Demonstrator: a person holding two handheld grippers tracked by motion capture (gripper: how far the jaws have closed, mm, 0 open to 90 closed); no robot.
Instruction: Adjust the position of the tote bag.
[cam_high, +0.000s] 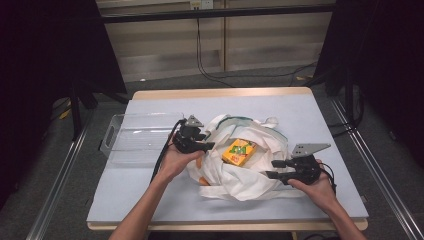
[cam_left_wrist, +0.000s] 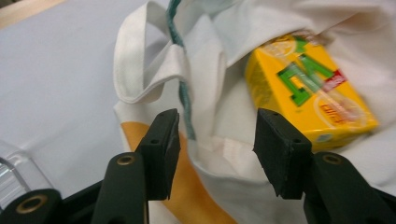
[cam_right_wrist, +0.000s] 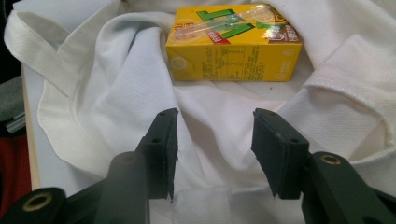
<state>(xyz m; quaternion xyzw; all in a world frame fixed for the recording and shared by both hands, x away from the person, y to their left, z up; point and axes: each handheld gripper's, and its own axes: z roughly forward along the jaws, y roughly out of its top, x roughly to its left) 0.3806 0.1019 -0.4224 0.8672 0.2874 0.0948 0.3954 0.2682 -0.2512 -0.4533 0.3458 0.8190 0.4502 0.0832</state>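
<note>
Yellow cardboard drink carton (cam_high: 239, 152) with green lettering lies on its side in the open mouth of a crumpled white cloth tote bag (cam_high: 250, 175), between the two hand-held grippers. From the left gripper (cam_high: 207, 146), the carton sits just ahead and to the right of the jaws; in the left gripper view the carton (cam_left_wrist: 310, 98) shows beyond the right jaw, nested in folds of the bag (cam_left_wrist: 219, 56). That gripper's jaws stand apart with nothing pinched: the bag's hem, with a green-stitched edge and an orange patch, lies beneath and between them, but the pads do not press on it. From the right gripper (cam_high: 272, 169), the carton lies straight ahead, a little way off; in the right gripper view the carton (cam_right_wrist: 233, 44) rests on the cloth (cam_right_wrist: 140, 84) beyond both jaws, its printed side panel facing the camera. The right gripper's jaws are likewise parted over loose white fabric and clamp nothing. A clear plastic tray (cam_high: 132, 137) with a handle cutout stands on the pale blue tabletop (cam_high: 310, 115) just behind the left gripper, away from the bag.
</note>
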